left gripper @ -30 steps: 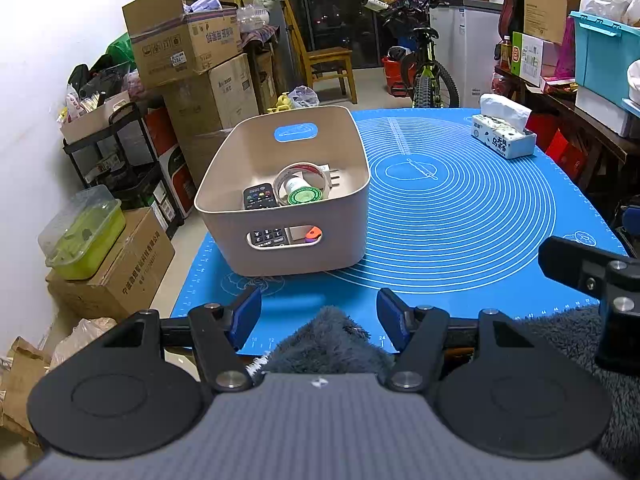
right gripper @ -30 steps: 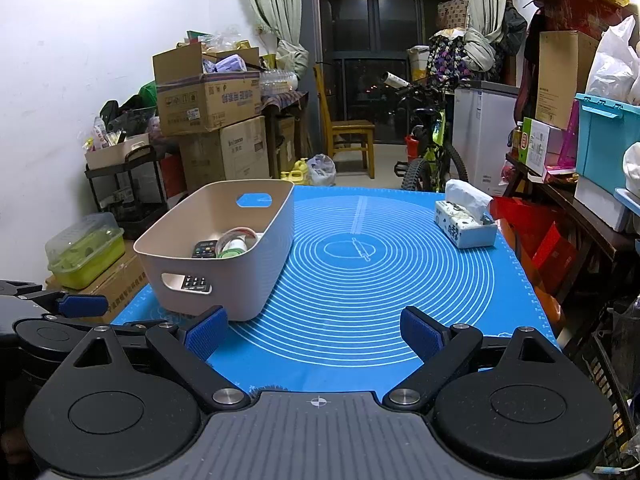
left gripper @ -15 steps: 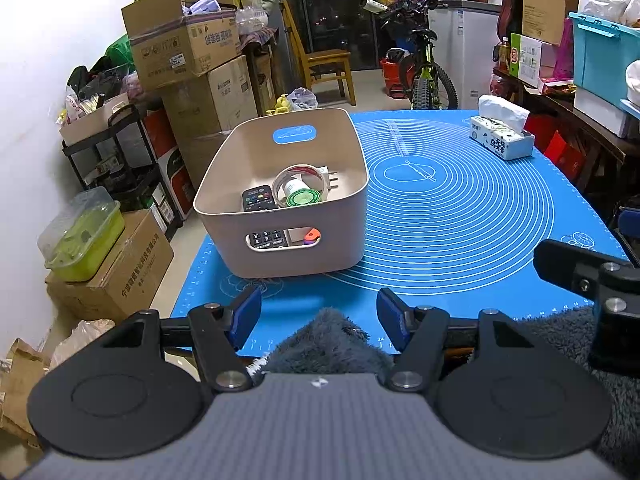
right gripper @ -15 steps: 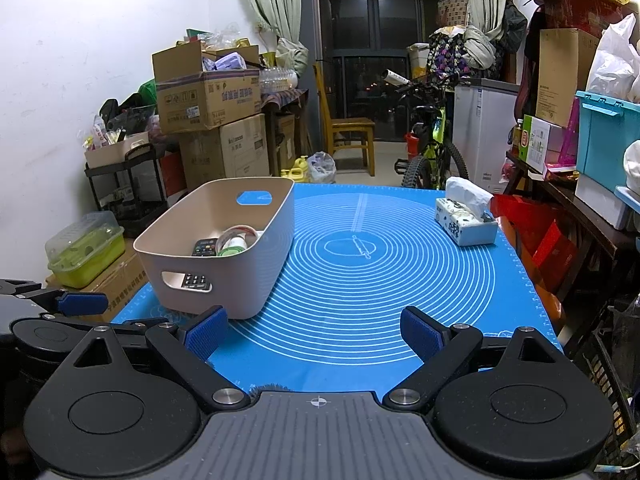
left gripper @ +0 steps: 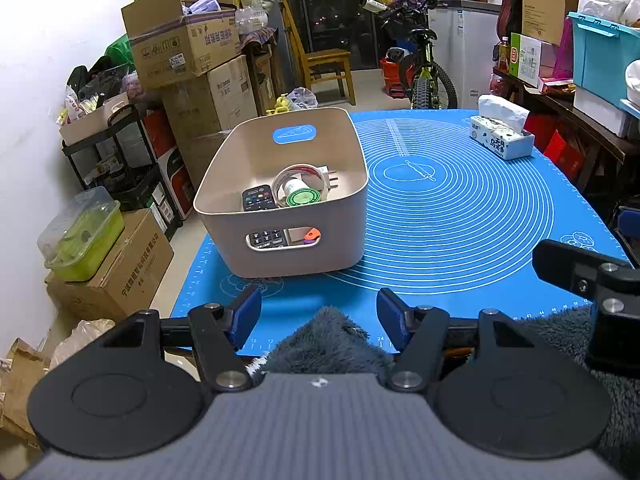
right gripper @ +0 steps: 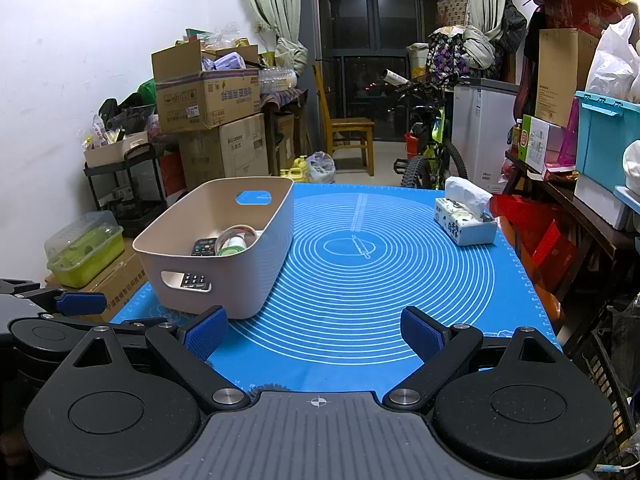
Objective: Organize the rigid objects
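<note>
Left hand-held gripper [left gripper: 319, 314]: black linkage arms, round black discs, silver screws, blue ribbed pads, grey ribbed body with crosshair mark. Right hand-held gripper [right gripper: 314, 330]: same build. Fuzzy dark grey-blue sleeve [left gripper: 332, 344] below.

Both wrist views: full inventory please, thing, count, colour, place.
mat: 1, blue with white rings, covering the table
bin: 1, beige, on the mat's left side, upright
remote: 1, black, inside the bin
tape roll: 1, clear, inside the bin beside the remote
green-lidded jar: 1, white, lying within the tape roll
plug: 1, white, inside the bin behind the tape roll
tissue box: 1, white and blue, far right of the mat
cardboard boxes: several, brown, stacked by the left wall
chair: 1, wooden, at the back
bicycle: 1, green and black, at the back
left gripper: black, blue pads, open, empty
right gripper: black, blue pads, open, empty
</note>
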